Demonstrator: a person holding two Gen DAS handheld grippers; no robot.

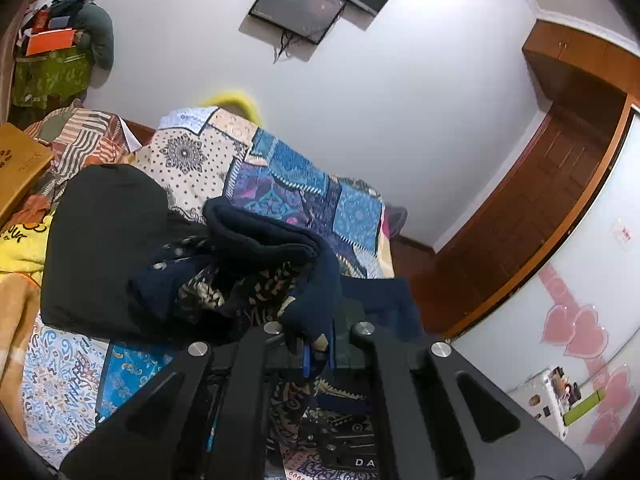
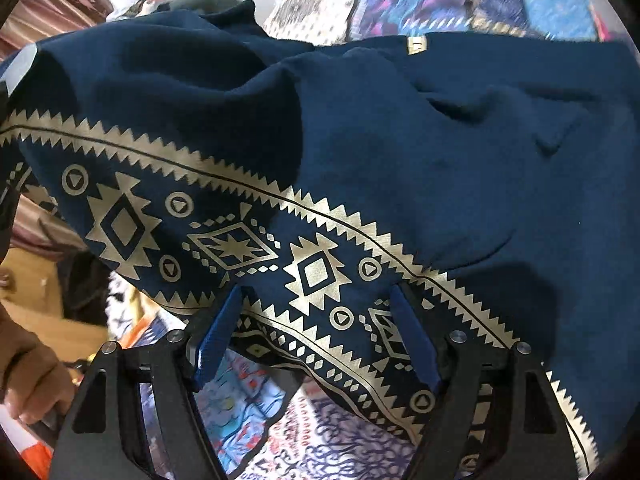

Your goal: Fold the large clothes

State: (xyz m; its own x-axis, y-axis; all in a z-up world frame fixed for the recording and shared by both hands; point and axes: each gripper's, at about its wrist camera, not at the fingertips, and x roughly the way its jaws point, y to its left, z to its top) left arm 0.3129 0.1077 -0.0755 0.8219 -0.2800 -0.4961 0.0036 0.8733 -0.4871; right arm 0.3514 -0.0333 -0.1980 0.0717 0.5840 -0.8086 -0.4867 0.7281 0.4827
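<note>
A dark flat screen (image 1: 298, 6) hangs on the white wall (image 1: 400, 92) at the upper middle of the left wrist view, cables dangling beneath it. A reddish-brown wooden door (image 1: 532, 208) fills the right side, beside a white panel with pink heart stickers (image 1: 576, 332). A colourful patchwork quilt (image 1: 280, 176) covers the centre. A black folded cloth (image 1: 100, 240) lies at left. A tan cardboard box (image 1: 20, 168) sits at the left edge, below an orange box (image 1: 50, 40) on a cluttered pile.

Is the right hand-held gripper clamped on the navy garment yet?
No, the right hand-held gripper has its blue pads spread wide apart over the navy garment, not pinching it.
</note>
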